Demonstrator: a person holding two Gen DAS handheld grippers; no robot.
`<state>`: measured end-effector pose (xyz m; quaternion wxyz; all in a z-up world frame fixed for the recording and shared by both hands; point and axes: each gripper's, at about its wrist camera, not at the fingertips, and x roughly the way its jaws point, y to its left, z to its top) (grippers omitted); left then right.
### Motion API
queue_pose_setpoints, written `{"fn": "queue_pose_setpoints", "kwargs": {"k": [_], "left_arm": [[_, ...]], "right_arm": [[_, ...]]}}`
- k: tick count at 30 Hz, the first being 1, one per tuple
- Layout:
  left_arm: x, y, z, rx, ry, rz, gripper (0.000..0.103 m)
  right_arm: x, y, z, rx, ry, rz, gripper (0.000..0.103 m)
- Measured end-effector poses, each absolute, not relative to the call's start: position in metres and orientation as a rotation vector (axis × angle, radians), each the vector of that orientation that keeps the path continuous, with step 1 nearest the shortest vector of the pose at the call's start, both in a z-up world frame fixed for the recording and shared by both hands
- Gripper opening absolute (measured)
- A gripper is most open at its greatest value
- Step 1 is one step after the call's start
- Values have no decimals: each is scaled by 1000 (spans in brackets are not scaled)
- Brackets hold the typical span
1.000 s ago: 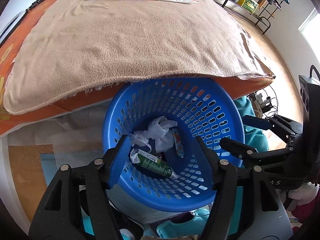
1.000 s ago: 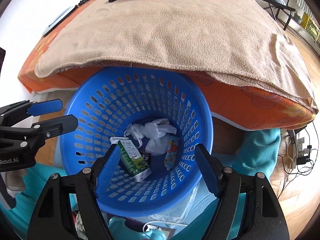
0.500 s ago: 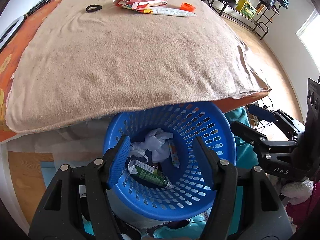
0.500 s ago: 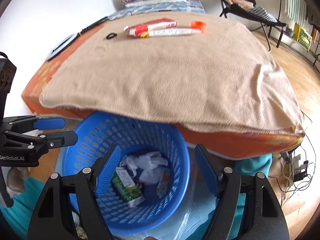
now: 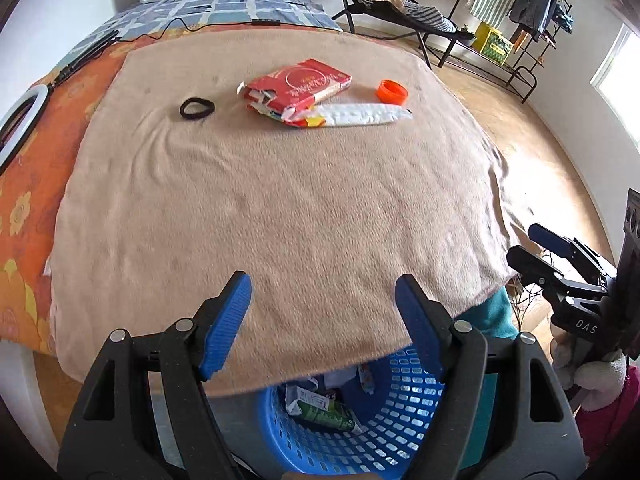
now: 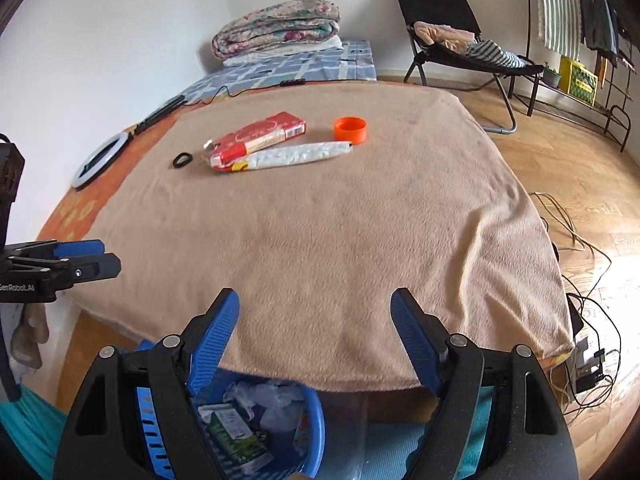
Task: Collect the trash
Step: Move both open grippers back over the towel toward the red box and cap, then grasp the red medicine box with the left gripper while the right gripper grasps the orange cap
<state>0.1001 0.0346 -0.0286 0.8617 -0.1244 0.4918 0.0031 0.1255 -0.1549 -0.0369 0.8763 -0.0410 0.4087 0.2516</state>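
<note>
**Things sitting around the room**

A tan blanket [image 6: 340, 240] is lying flat over an orange flowered mattress [image 5: 28, 184]. A black hair tie [image 5: 197, 109] is resting on the blanket. A white ring light [image 6: 100, 160] is lying on the mattress edge by the wall. A folded flowery quilt [image 6: 276, 28] is sitting on a blue checked sheet [image 6: 288, 68]. A black folding chair [image 6: 452, 32] is holding clothes. Cables [image 6: 580, 320] are trailing over the wooden floor [image 6: 580, 152]. Clothes are hanging on a rack [image 5: 532, 4].
</note>
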Motion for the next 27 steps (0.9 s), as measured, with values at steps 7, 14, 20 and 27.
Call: {"fn": "queue_pose_setpoints", "kwargs": {"k": [7, 14, 20, 27], "left_arm": [[163, 53, -17, -181, 1004, -7, 84], [230, 62, -21, -88, 1018, -25, 85], [284, 57, -38, 54, 1047, -27, 85], [335, 50, -69, 149, 1118, -68, 85]], "right_arm": [[176, -153, -24, -20, 847, 497, 78], [232, -147, -25, 60, 888, 493, 78], [278, -132, -32, 64, 898, 491, 78], [320, -116, -46, 75, 916, 503, 78]]}}
